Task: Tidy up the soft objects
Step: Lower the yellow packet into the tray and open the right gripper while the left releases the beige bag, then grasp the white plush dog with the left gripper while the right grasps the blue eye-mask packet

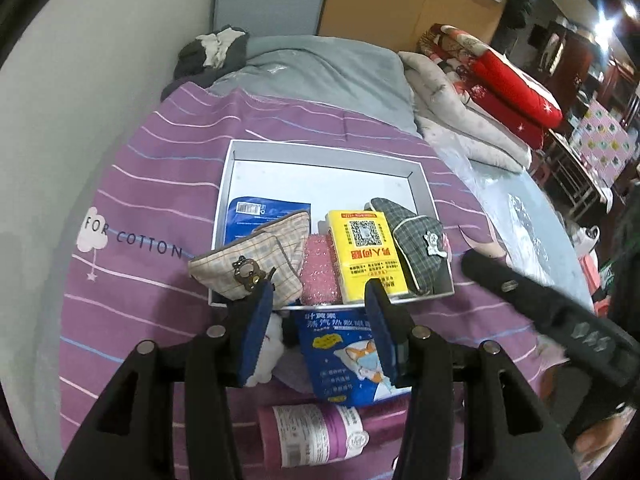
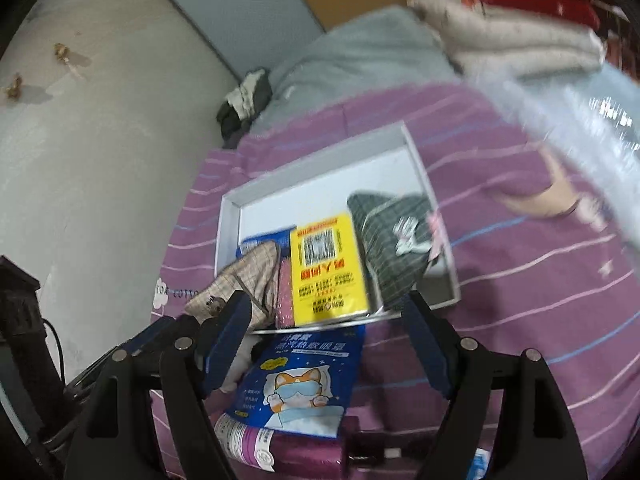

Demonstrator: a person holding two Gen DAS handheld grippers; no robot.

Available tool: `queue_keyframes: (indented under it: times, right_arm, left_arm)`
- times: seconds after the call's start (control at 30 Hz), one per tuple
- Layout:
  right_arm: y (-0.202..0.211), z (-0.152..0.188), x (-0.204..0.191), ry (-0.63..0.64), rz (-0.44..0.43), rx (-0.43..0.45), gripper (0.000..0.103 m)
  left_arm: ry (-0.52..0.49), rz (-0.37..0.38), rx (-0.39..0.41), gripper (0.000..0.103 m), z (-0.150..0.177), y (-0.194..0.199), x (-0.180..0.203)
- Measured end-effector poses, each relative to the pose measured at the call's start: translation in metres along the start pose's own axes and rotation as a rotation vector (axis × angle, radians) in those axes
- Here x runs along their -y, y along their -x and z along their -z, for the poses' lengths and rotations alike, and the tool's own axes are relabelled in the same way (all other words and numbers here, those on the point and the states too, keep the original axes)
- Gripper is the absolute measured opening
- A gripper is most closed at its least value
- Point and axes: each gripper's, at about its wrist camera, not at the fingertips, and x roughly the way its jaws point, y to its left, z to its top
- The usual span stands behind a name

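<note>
Hovering over the purple striped bed cover (image 1: 132, 208), both grippers empty: left gripper (image 1: 320, 300) standing partly open, right gripper (image 2: 328, 316) spread wide, nothing pressing on either pair of pads; lying on the bed just near of the white box (image 1: 324, 156), the blue eye-mask pack (image 1: 344, 356), with a purple roll (image 1: 308, 436) nearer still; already sitting in the box, beige checked pouch (image 1: 256, 264), pink sponge (image 1: 320, 276), yellow tissue pack (image 1: 368, 256), dark plaid pouch (image 1: 416, 248); judging the blue pack as light, flat, slick-filmed and crushable, likely slipping under a shallow pinch; probably best pinching across its short sides, mid-length, gently.
</note>
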Motion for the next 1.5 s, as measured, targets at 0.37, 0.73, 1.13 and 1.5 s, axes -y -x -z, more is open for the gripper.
queue_keyframes:
  times: [0.37,0.73,1.13,1.5]
  right_arm:
    - [0.023,0.001,0.020,-0.021,0.110,-0.091,0.079]
    - [0.009,0.019,0.009,0.123,0.168,-0.242,0.078]
    - [-0.025,0.038,-0.010,0.220,-0.013,-0.409,0.078]
    - [-0.070,0.034,0.010,-0.023,-0.137,-0.486,0.078]
  left_arm:
    - [0.018,0.021,-0.062,0.049,0.006,0.004,-0.014]
    - [0.020,0.058,-0.225,0.049,0.015,-0.009,-0.011]
    - [0.099,0.040,-0.294,0.049,0.019,-0.013,-0.032]
    - [0.079,0.017,-0.340,0.049,0.022,-0.029,-0.029]
